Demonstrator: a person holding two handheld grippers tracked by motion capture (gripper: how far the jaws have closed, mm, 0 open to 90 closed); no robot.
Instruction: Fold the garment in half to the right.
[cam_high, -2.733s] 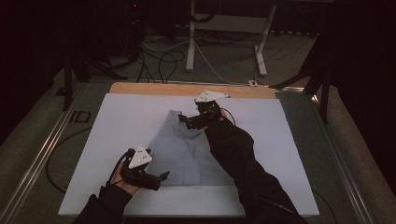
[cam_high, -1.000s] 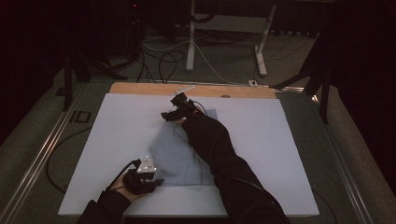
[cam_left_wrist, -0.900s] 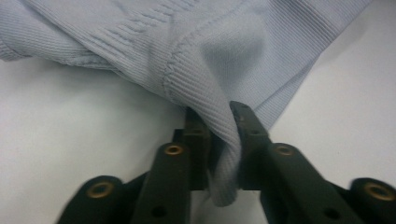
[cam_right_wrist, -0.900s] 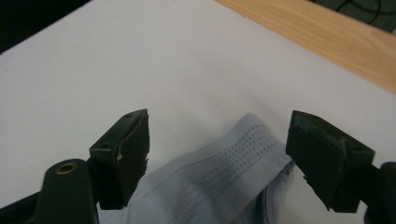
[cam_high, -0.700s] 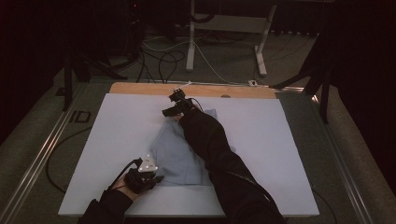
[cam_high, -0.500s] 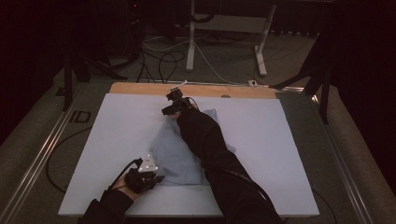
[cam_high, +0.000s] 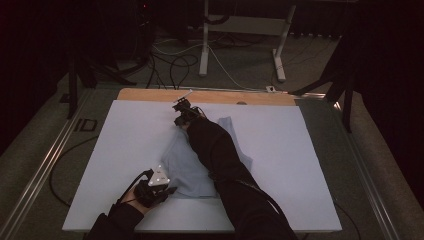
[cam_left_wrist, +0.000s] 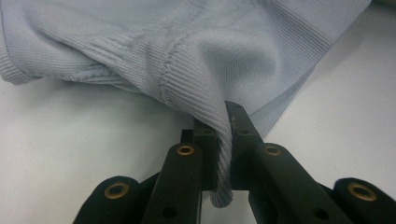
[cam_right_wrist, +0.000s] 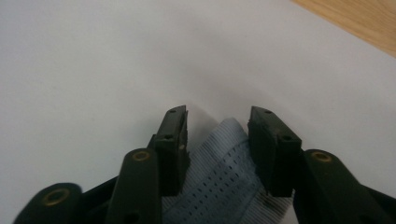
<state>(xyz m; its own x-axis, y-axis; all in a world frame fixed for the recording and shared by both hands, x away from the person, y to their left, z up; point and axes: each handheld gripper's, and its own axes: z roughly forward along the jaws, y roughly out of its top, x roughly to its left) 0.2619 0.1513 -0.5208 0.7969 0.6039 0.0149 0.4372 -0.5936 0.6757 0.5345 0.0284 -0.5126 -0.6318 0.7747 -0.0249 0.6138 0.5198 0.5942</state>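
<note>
At the table's near edge, left gripper (cam_left_wrist: 224, 140) jaws clamped on the pale-blue garment's (cam_left_wrist: 196, 51) ribbed hem; right gripper (cam_right_wrist: 217, 140) jaws apart around its far corner.

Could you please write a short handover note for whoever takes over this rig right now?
Left gripper: shut on a ribbed edge of the light blue garment, at its near left side on the white table cover.
Right gripper: open, fingers either side of a perforated fabric corner at the garment's far edge, near the wooden table edge.
Done: the garment lies bunched mid-table, partly under the right forearm, with one side doubled over.
Left: probably let go at the far edge, then flatten or finish the fold; the near edge is not yet released.
</note>
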